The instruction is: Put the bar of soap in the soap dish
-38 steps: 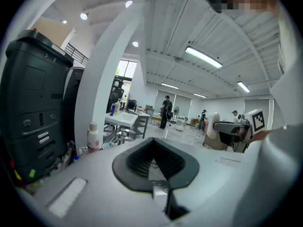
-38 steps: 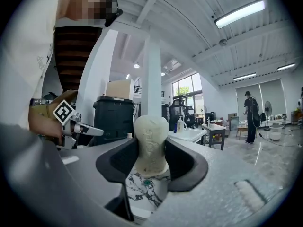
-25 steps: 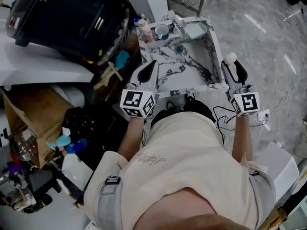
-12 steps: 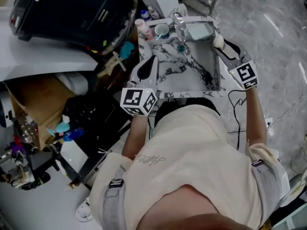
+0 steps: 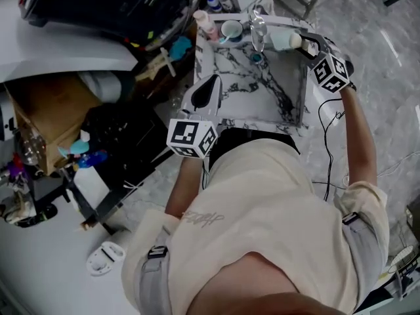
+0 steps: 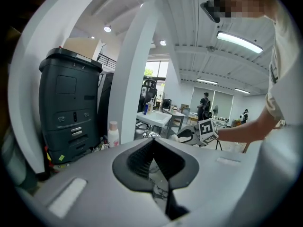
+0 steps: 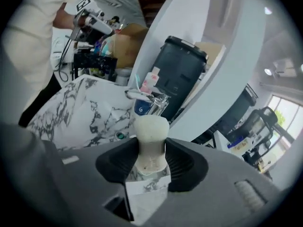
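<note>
In the right gripper view a cream bar of soap (image 7: 150, 126) stands upright between the jaws of my right gripper (image 7: 150, 148), which is shut on it. In the head view that right gripper (image 5: 303, 42) reaches to the far right corner of the marble sink (image 5: 262, 90). There the soap (image 5: 296, 41) sits at the edge of the pale soap dish (image 5: 277, 41); I cannot tell whether they touch. My left gripper (image 5: 210, 84) rests over the sink's left rim. Its jaws are shut with nothing in them (image 6: 155, 150).
A chrome faucet (image 5: 257, 28), a blue cup (image 5: 231, 29) and a pink-capped bottle (image 5: 204, 23) stand along the sink's back edge. A large dark bin (image 5: 125, 5) and clutter fill the left side. A cable (image 5: 328, 143) hangs at the right.
My right gripper has carried the soap from beside the sink's near right corner up to the far right corner by the dish. The left gripper has barely moved.
</note>
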